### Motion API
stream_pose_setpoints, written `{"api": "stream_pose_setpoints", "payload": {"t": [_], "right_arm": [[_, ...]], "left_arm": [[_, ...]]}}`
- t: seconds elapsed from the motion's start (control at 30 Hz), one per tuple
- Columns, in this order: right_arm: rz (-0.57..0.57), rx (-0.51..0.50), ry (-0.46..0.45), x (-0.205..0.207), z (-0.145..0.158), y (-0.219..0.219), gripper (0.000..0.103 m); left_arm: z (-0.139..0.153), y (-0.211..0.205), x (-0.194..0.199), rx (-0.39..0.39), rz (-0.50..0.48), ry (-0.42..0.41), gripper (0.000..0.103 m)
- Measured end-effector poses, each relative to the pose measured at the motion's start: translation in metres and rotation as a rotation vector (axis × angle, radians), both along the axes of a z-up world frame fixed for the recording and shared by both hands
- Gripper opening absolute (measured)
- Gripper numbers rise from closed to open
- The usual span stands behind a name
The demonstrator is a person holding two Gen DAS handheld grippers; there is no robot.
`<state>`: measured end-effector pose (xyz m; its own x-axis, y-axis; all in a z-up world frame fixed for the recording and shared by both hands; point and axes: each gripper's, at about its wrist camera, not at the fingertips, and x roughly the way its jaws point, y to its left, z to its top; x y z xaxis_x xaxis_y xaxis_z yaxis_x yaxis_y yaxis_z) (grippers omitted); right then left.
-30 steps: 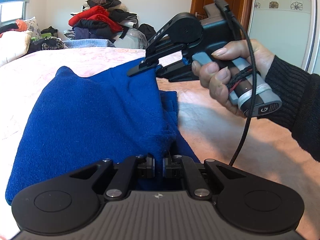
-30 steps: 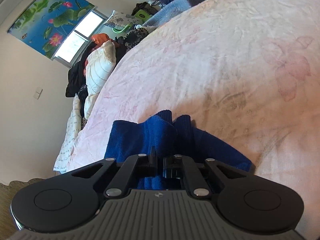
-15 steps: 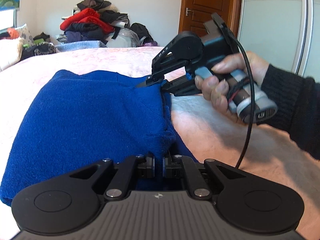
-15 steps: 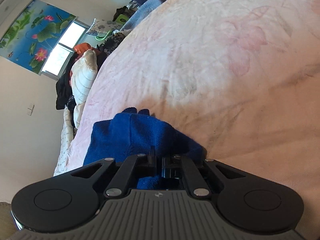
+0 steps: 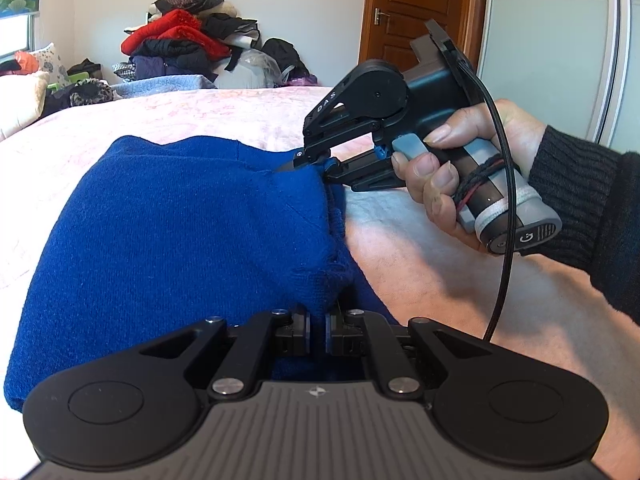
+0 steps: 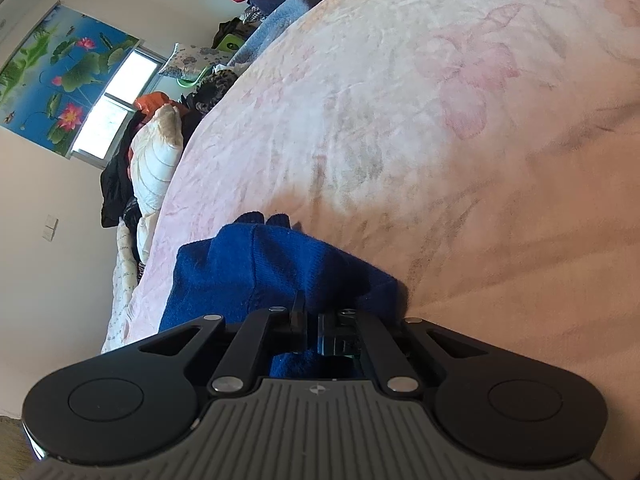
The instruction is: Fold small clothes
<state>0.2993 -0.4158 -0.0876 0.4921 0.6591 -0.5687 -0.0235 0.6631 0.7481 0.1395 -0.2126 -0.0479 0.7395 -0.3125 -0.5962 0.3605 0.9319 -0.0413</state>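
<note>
A blue knit garment (image 5: 168,240) lies on the pink bed (image 5: 224,108), partly folded over itself. My left gripper (image 5: 317,320) is shut on the garment's near right corner. My right gripper (image 5: 308,166), held in a hand, is shut on the garment's far right corner and holds that edge just above the bed. In the right wrist view the right gripper (image 6: 312,320) pinches bunched blue fabric (image 6: 260,268) over the pink bed (image 6: 400,120).
A pile of red, black and dark clothes (image 5: 188,44) sits beyond the bed's far edge, with a pale blue towel (image 5: 168,82). Pillows and clothes (image 6: 156,160) lie at the left under a window. A wooden door (image 5: 416,12) stands at the back right.
Both grippers have carried the garment's right edge down toward the bed. The right gripper has sunk lower and come nearer, and the fabric now lies flatter.
</note>
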Motion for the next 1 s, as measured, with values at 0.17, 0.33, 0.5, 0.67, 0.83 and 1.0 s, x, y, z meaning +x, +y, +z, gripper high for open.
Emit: {"api": "stream_pose_setpoints", "payload": {"t": [0.17, 0.33, 0.5, 0.67, 0.83, 1.0], "right_arm": [[-0.029, 0.032, 0.004, -0.003, -0.006, -0.004, 0.010], [-0.041, 0.062, -0.008, -0.006, -0.012, -0.009, 0.008], [-0.126, 0.131, -0.101, -0.048, 0.014, -0.028, 0.037], [-0.077, 0.110, -0.128, -0.113, 0.029, -0.030, 0.049], [0.010, 0.013, -0.066, -0.140, 0.016, -0.001, 0.050], [0.016, 0.095, -0.041, -0.140, 0.007, 0.015, 0.060]], "left_arm": [[0.011, 0.009, -0.010, -0.027, -0.024, 0.001, 0.007], [0.027, 0.052, -0.038, -0.083, -0.079, 0.005, 0.007], [0.046, 0.125, -0.034, -0.172, 0.112, 0.063, 0.010], [0.041, 0.194, -0.001, -0.299, 0.363, 0.123, 0.056], [0.019, 0.207, 0.044, -0.456, 0.332, 0.307, 0.055], [0.010, 0.181, 0.056, -0.495, 0.179, 0.379, 0.056]]}}
